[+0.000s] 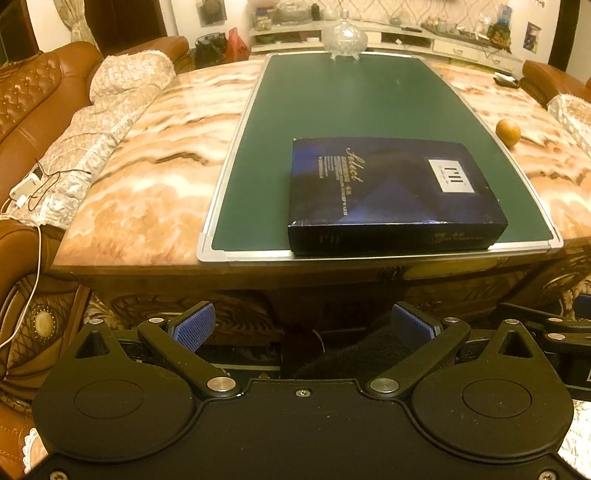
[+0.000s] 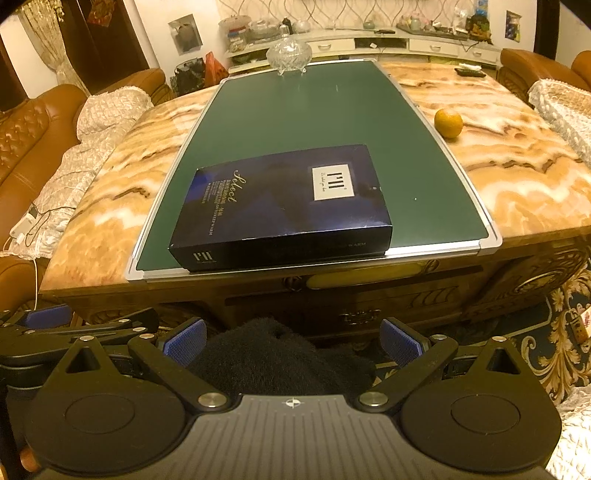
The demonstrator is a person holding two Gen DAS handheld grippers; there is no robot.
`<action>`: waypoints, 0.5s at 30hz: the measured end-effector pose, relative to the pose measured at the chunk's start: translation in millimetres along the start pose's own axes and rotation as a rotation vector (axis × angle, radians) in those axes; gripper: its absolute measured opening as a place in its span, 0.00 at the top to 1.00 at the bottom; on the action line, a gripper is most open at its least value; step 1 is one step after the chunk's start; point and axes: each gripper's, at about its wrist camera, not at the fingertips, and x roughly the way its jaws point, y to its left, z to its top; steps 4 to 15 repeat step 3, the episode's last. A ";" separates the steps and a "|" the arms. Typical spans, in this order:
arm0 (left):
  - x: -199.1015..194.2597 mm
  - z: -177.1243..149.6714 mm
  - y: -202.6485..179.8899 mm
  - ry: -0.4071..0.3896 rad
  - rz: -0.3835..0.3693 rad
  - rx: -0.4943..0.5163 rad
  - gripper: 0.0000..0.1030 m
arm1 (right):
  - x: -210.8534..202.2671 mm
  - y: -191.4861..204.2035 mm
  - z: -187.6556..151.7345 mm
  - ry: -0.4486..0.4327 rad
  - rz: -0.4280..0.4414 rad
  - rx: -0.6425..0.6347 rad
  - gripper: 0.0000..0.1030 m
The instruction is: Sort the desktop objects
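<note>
A dark blue flat box (image 1: 395, 192) lies on the near end of a green board (image 1: 354, 110) on the marble table; it also shows in the right wrist view (image 2: 284, 206) on the board (image 2: 314, 110). An orange (image 1: 508, 132) sits on the marble right of the board, also in the right wrist view (image 2: 448, 123). A lidded glass bowl (image 1: 344, 35) stands at the board's far end, also in the right wrist view (image 2: 289, 51). My left gripper (image 1: 303, 326) and right gripper (image 2: 293, 338) are both open and empty, held below and in front of the table's near edge.
The marble table (image 1: 147, 177) has a carved wooden front with drawers (image 2: 362, 306). Leather sofas with lace covers (image 1: 44, 110) flank it. A remote (image 2: 469, 72) lies at the table's far right. A dark fabric mass (image 2: 273, 354) sits between the right gripper's fingers, below them.
</note>
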 end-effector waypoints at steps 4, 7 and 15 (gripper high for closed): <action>3.7 1.3 -1.8 0.006 0.002 0.002 0.00 | 4.0 -2.2 1.2 0.010 0.004 0.008 0.00; 3.7 1.3 -1.8 0.006 0.002 0.002 0.00 | 4.0 -2.2 1.2 0.010 0.004 0.008 0.00; 3.7 1.3 -1.8 0.006 0.002 0.002 0.00 | 4.0 -2.2 1.2 0.010 0.004 0.008 0.00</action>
